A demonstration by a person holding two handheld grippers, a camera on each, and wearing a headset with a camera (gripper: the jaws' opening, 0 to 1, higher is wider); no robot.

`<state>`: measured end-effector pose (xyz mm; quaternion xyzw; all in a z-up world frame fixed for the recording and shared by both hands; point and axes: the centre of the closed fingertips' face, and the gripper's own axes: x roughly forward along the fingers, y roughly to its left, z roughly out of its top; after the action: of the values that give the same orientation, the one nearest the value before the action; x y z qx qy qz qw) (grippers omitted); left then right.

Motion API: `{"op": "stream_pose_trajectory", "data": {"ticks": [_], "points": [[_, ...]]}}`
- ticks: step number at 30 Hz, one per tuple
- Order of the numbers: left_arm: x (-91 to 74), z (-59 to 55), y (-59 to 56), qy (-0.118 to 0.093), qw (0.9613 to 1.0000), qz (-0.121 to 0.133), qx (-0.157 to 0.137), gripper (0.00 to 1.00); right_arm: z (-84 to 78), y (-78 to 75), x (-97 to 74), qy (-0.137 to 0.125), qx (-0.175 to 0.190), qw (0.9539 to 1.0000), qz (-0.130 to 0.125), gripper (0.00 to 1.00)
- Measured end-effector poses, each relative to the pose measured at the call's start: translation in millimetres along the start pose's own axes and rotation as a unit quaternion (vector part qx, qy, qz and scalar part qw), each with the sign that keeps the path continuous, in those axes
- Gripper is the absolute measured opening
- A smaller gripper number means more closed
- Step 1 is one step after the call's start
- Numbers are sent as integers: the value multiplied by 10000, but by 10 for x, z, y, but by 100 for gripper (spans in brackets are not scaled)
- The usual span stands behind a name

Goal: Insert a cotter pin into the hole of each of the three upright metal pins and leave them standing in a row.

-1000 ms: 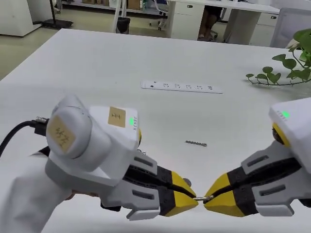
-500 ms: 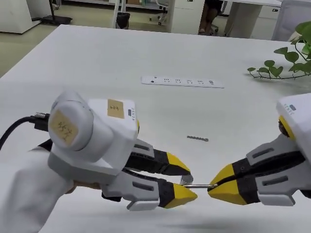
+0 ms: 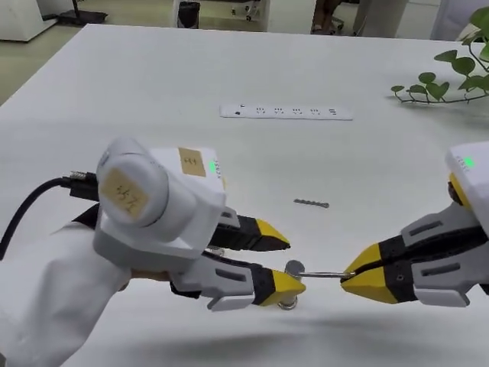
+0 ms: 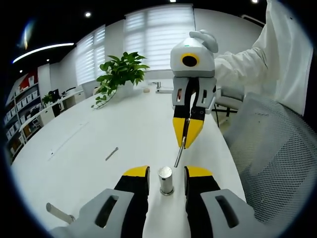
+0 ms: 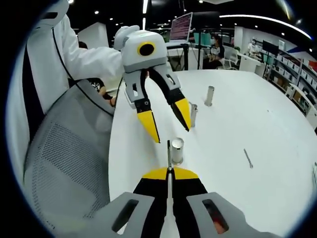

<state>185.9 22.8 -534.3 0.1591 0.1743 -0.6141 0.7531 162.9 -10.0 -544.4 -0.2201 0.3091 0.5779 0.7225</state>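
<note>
A short upright metal pin (image 3: 291,270) stands on the white table between the spread jaws of my left gripper (image 3: 294,265), with a gap on each side of the pin (image 4: 165,180). My right gripper (image 3: 345,275) is shut on a thin cotter pin (image 3: 322,274), which points at the metal pin's head. I cannot tell whether its tip is in the hole. In the right gripper view the cotter pin (image 5: 169,154) ends beside the metal pin (image 5: 177,150). Two more upright metal pins (image 5: 193,114) (image 5: 210,95) stand farther back behind my left gripper (image 5: 171,133).
A loose cotter pin (image 3: 311,203) lies on the table beyond the grippers. A white power strip (image 3: 286,112) lies farther back, and a trailing plant (image 3: 447,76) sits at the far right. A mesh chair (image 4: 277,163) stands at the table's near edge.
My left gripper has opened from around the metal pin, which now stands between its jaws. My right gripper has drawn back to the right, showing more of the cotter pin.
</note>
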Motion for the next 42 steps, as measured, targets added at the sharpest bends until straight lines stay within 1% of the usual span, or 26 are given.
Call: {"op": "stream_pose_trajectory", "data": {"ticks": [2,4,8,13,16,20,22,25,28,32,42], "points": [[20,0,19,-5,10000,7,-44,24,-34,-26,-1,29,-37,10000,-35,0],[43,-16,34,42,10000,15,-31,24,-64,-50,-7,42,-27,10000,-63,0],[76,-49,13,107,9999,-54,-46,20,-92,-75,-11,43,1,10000,-84,0],[128,-102,-8,213,9997,-123,-56,19,-134,-109,-7,36,74,9999,-113,0],[144,-110,4,228,9997,-81,-94,18,-155,-106,3,32,111,9999,-103,0],[159,-145,-7,318,9994,-129,-75,13,-163,-95,22,4,200,9998,-66,0],[161,-160,-25,346,9992,-166,-147,10,-161,-94,26,-19,205,9998,-69,0],[170,-162,-17,366,9991,-153,-121,10,-157,-86,31,-32,188,9998,-46,0],[187,-179,-9,347,9989,-191,-265,10,-139,-96,36,-60,169,9998,-53,0],[192,-175,-16,362,9990,-206,-154,10,-118,-107,45,-72,125,9999,-49,0],[196,-172,-7,381,9989,-227,-137,10,-120,-112,86,-45,101,9999,-17,0]]}}
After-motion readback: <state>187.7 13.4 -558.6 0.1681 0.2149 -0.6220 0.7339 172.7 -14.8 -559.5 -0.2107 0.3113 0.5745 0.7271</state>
